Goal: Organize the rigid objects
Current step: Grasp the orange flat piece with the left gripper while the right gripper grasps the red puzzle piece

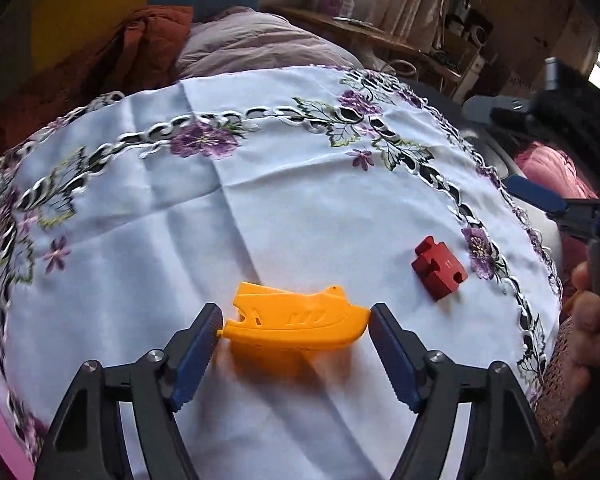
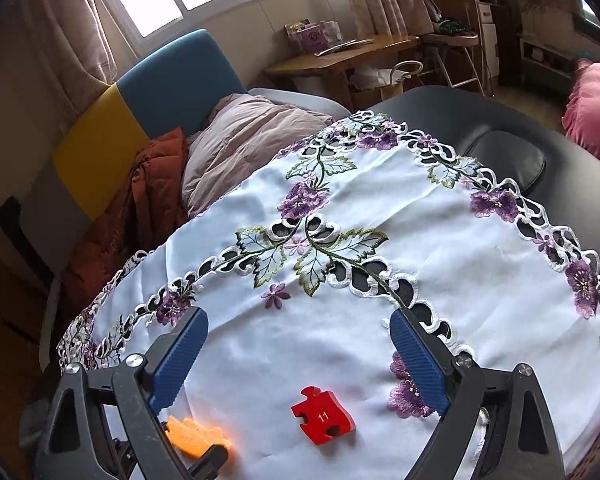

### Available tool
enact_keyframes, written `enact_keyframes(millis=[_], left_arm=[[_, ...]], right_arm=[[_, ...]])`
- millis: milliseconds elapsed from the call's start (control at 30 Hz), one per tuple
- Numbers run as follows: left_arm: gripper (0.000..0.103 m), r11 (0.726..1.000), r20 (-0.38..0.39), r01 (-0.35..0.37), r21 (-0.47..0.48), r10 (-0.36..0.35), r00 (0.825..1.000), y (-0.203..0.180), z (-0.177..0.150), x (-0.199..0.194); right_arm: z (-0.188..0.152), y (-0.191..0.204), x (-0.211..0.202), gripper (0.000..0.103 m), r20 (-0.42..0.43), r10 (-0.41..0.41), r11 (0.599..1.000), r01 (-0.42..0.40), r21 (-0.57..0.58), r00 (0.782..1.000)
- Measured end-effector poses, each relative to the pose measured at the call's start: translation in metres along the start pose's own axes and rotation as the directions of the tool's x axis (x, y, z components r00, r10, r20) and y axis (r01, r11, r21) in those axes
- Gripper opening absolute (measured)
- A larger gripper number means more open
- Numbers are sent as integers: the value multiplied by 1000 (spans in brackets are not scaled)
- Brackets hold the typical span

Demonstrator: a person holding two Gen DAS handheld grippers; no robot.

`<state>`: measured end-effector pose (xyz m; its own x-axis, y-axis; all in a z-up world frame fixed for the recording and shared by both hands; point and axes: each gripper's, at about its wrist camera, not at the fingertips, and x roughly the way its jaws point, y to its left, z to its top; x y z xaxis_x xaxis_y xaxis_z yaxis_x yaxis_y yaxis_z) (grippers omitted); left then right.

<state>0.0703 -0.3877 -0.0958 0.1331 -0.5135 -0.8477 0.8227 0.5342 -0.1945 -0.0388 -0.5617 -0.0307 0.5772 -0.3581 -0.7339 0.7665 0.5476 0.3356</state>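
Note:
An orange plastic piece [image 1: 296, 320] lies on the white embroidered tablecloth [image 1: 260, 208]. My left gripper [image 1: 295, 318] is open wide around it, with a blue pad close to each end of the piece. A red puzzle-shaped block marked 11 [image 1: 440, 268] rests on the cloth to its right. In the right wrist view the red block [image 2: 323, 416] lies low between the fingers of my open right gripper [image 2: 297, 316], untouched. The orange piece [image 2: 196, 436] shows at the lower left, partly behind a finger. A hand [image 1: 588, 320] holds the right gripper at the edge of the left wrist view.
The cloth covers a black padded table [image 2: 500, 152] whose edges fall away at the back and right. Behind it stands a sofa with a blue and yellow back [image 2: 140, 112], carrying pink and rust quilts. A wooden desk [image 2: 340, 56] and a pink cushion [image 2: 596, 108] lie further off.

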Motion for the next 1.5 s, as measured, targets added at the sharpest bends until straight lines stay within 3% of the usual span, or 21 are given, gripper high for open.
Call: enact_keyframes(millis=[300,533,667,1000,1067,1100,1133,1233,1367,1500], left_arm=[[77,997,14,-68,-36,69,998,0,-55,-36],[77,997,21,-79,-21,79,997,-9,-91,-51],[77,997,25,-66,-27,67,997,-8,-97,-55],[77,997,67,-53,-57,57,996,-3,-107,-78],[77,997,83,-53,-55,58,995,-4,-108,-85],[77,997,89,-53,-55,58,994,-4,-107,-87],[77,997,94,-52,-55,57,994,-4,-107,-89],[77,997,113,-42,-71,50,992,-2,-109,-98],[77,995,135,-37,-95,50,990,2,-112,-110],[77,994,163,-32,-109,50,985,4,-114,-121]], right_arm=[[-12,9,26,93,-161,-19,997,7,-73,987],[-23,17,37,89,-223,-73,988,40,-149,972],[-31,14,47,76,-291,-107,985,62,-160,951],[-44,21,59,75,-320,-216,952,125,-281,922],[-46,21,61,62,-329,-229,946,130,-297,916],[-48,23,61,51,-326,-245,938,140,-316,913],[-50,25,61,32,-310,-267,926,154,-344,912],[-54,32,59,31,-300,-254,916,130,-379,920],[-54,38,57,31,-321,-153,933,30,-358,935],[-58,51,64,32,-358,-98,933,-39,-358,928]])
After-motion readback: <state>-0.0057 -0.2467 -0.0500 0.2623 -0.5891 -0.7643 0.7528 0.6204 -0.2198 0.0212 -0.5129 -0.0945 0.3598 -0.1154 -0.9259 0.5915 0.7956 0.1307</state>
